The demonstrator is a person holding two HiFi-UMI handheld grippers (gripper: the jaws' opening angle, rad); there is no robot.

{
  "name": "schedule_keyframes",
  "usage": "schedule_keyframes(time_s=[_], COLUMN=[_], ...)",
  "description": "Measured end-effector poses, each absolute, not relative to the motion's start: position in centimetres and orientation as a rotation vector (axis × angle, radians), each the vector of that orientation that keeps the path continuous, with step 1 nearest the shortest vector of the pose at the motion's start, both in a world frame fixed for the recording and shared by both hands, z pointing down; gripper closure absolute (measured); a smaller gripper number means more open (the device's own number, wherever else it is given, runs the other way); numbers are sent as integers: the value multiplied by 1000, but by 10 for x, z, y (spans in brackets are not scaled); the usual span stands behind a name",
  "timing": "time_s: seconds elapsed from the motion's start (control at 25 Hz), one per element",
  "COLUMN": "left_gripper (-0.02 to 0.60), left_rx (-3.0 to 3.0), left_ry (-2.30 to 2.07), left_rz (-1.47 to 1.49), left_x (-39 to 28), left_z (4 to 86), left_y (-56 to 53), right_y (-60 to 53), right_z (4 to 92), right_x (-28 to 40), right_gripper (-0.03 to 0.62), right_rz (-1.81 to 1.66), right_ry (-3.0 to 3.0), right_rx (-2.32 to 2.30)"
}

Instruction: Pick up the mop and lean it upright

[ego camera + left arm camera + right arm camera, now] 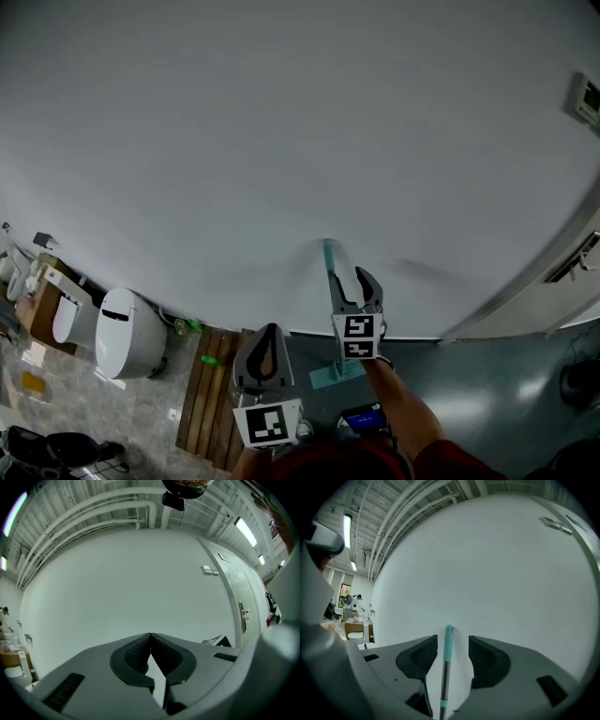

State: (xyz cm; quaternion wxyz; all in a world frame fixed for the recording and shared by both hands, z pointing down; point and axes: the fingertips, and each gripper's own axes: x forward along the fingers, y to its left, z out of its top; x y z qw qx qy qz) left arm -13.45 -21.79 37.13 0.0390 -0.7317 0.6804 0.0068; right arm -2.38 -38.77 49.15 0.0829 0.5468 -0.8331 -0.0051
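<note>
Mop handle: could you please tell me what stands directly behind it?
Only the bare white wall shows behind the mop handle. The right gripper covers the handle's lower stretch, so nothing behind that part can be seen.

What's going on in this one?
A person works with two hand-held claws in front of a white wall. The mop stands upright, with its teal grip against the wall and its head down on the floor. The right claw is open, and the mop's handle runs between its jaws without being clamped. The left claw is shut, holds nothing, and is beside the right one.
</note>
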Motion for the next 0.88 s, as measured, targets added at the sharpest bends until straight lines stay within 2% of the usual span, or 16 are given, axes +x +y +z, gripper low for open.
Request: schedule_keyframes(time_s=[0.6, 0.88], left_gripper=[568, 568], left_rx=[-2255, -2275], left_ry=[2085, 2072], left_rz=[23, 20], left_x=[-133, -122], left_z=[378, 380], left_y=[-219, -224], right_y=[-277, -266], right_z=[450, 441], right_x=[9, 27], right_gripper=[391, 391], right_rz=[12, 67], right_ry=[-2623, -2629], right_rx=[1702, 1735])
